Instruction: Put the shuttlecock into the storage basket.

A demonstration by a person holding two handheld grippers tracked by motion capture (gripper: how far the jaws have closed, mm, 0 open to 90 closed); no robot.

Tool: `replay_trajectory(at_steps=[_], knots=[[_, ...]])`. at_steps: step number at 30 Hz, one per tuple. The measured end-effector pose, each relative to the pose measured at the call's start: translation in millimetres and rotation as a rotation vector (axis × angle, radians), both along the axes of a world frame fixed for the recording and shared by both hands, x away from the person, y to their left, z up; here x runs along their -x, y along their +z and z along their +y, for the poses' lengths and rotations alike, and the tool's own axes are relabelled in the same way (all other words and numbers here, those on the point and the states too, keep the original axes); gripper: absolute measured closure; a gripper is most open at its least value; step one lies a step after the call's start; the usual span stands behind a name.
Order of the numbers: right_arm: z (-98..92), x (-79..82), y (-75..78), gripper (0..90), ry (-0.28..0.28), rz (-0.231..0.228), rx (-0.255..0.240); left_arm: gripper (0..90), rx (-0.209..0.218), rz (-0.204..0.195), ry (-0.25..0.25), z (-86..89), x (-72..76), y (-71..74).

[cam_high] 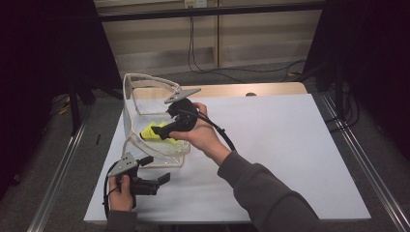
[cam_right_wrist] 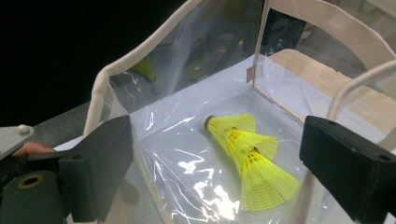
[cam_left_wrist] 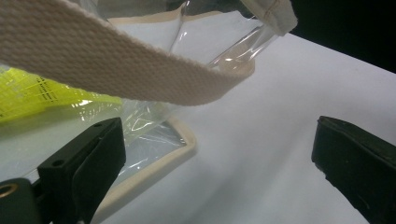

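Yellow shuttlecocks (cam_right_wrist: 245, 156) inside clear bag (cam_right_wrist: 187, 79)

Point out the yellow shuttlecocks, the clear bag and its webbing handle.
yellow shuttlecocks (cam_right_wrist: 247, 158): right gripper view, on the mesh skirts.
clear bag (cam_high: 129, 113): high view, on its left plastic wall.
webbing handle (cam_left_wrist: 107, 65): left gripper view, on the strap's woven middle.

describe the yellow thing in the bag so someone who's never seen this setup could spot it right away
On the white table a clear plastic bag with cream trim and straps stands at the left. Inside it, on the bottom, lies a short stack of shuttlecocks nested one in another, on its side. It is the only neon-yellow thing there, with mesh skirts and a dark tip; the open right gripper hangs over it.
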State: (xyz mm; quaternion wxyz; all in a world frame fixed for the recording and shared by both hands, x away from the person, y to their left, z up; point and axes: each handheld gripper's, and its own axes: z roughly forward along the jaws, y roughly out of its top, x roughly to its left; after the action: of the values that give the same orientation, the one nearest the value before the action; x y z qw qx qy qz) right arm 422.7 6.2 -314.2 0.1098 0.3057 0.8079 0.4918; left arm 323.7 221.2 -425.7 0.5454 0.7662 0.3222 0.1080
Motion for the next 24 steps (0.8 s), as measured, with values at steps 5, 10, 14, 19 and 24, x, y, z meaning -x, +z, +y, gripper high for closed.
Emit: replay_trajectory(at_steps=[5, 10, 14, 19, 24], knots=[[-13.1, 1.5, -1.5, 9.4, -0.007, 0.004, -0.026, 3.1, 0.002, 0.000, 0.000, 0.2, 0.2, 0.3], [-27.6, 3.2, 1.9, 8.8, -0.007, -0.003, -0.059, 3.1, 0.002, -0.001, 0.002, -1.2, 0.4, 0.0], [-38.1, 5.2, 3.9, 8.5, -0.008, -0.010, -0.071, 3.1, -0.001, -0.001, 0.001, -0.3, 0.4, 0.7], [-48.9, 8.5, 1.5, 8.3, -0.011, -0.021, -0.075, 3.1, 0.000, -0.003, 0.002, -1.1, 0.5, 0.8], [-55.6, 12.6, -3.4, 7.9, 0.003, -0.025, -0.081, 3.1, -0.004, -0.003, 0.000, -1.2, 0.1, 1.0]])
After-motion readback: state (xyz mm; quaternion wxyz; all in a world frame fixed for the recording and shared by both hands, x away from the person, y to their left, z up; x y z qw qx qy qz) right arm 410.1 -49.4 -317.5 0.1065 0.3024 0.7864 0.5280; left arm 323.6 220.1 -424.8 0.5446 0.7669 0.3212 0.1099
